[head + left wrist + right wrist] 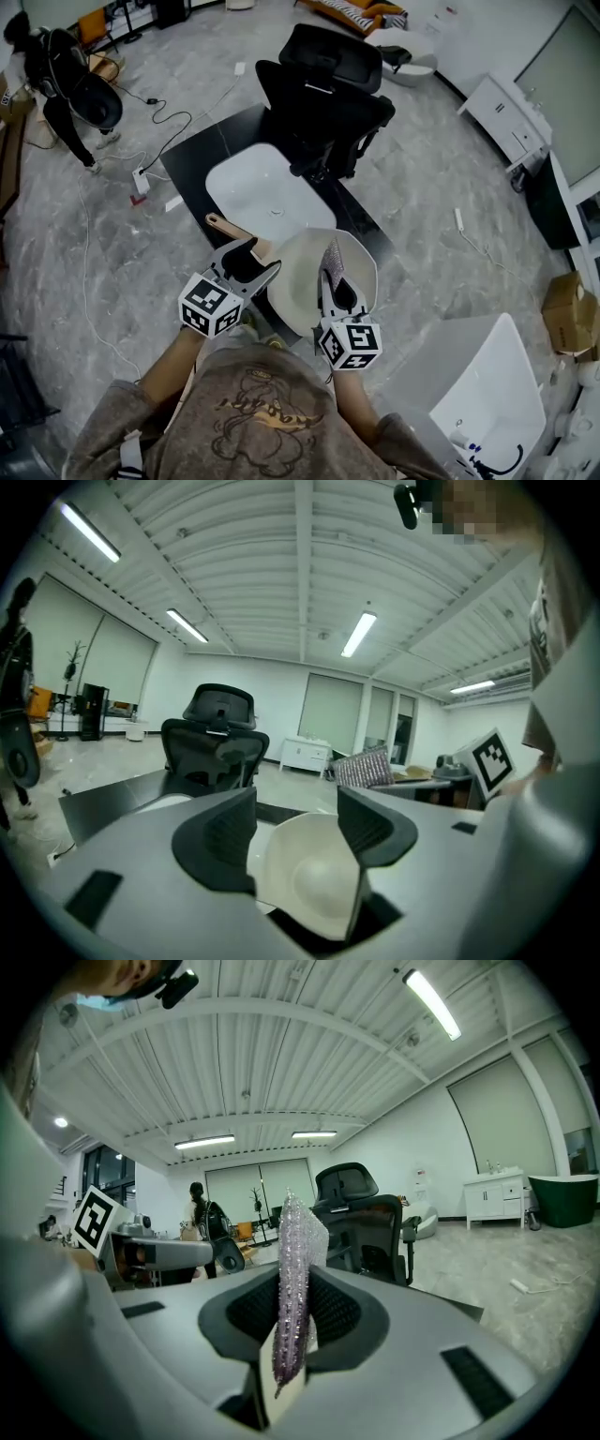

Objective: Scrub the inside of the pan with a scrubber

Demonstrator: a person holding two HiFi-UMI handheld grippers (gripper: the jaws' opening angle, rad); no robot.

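A cream-white pan [305,286] with a wooden handle [225,228] sits at the near end of a black table [202,155]. My left gripper [265,255] hovers over the pan's left rim, where the handle joins. Its jaws stand open, and in the left gripper view the pan's bowl [314,883] shows low between them, with my left gripper [298,808] pressing on nothing. My right gripper [334,281] hangs over the pan, shut on a sparkly purple scrubber [333,258]. That scrubber [295,1279] stands upright, pinched flat in my right gripper [292,1307].
A white basin [262,187] is set in the table beyond the pan. A black office chair [328,84] stands at the far side. A white tub [487,384] is at the lower right and a cardboard box [567,309] beside it. A person [56,84] stands far left among floor cables.
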